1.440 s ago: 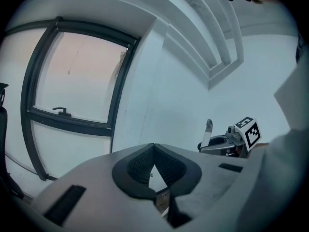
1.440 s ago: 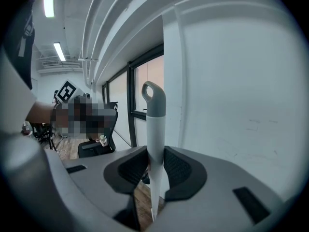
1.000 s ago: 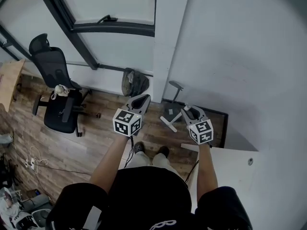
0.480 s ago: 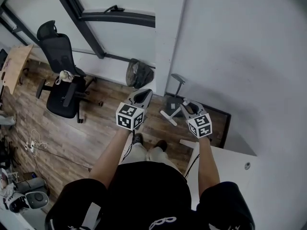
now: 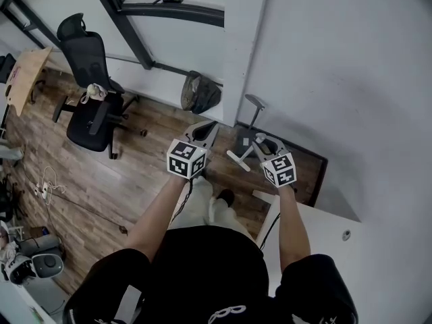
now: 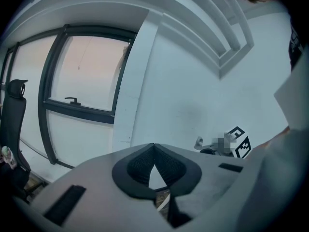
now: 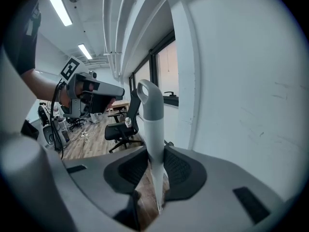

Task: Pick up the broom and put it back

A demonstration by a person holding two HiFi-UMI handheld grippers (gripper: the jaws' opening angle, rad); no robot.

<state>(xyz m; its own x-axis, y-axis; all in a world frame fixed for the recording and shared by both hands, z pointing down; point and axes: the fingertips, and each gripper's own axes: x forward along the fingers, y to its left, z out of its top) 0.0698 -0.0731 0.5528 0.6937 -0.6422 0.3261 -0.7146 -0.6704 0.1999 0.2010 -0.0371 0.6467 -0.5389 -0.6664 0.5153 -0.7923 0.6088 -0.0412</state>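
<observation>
The broom has a white shaft with a grey hooked end [image 7: 150,110]. It stands nearly upright between the jaws of my right gripper [image 7: 155,159], which is shut on it. In the head view my right gripper [image 5: 260,142] is near the wall corner. The broom's grey end [image 5: 254,102] shows beyond the gripper and its white lower part [image 5: 237,160] below. My left gripper [image 5: 204,131] hangs to the left of the broom, apart from it. Its jaws [image 6: 153,148] meet at the tips with nothing between them.
A black office chair [image 5: 92,110] stands at the left by the window wall. A dark bag [image 5: 200,92] lies at the foot of the white pillar. A white table [image 5: 324,229] is at my right. Cables and a power strip [image 5: 42,191] lie on the wooden floor.
Both grippers have sunk a little and edged toward the wall corner. The right one still holds the broom and the left one is still shut.
</observation>
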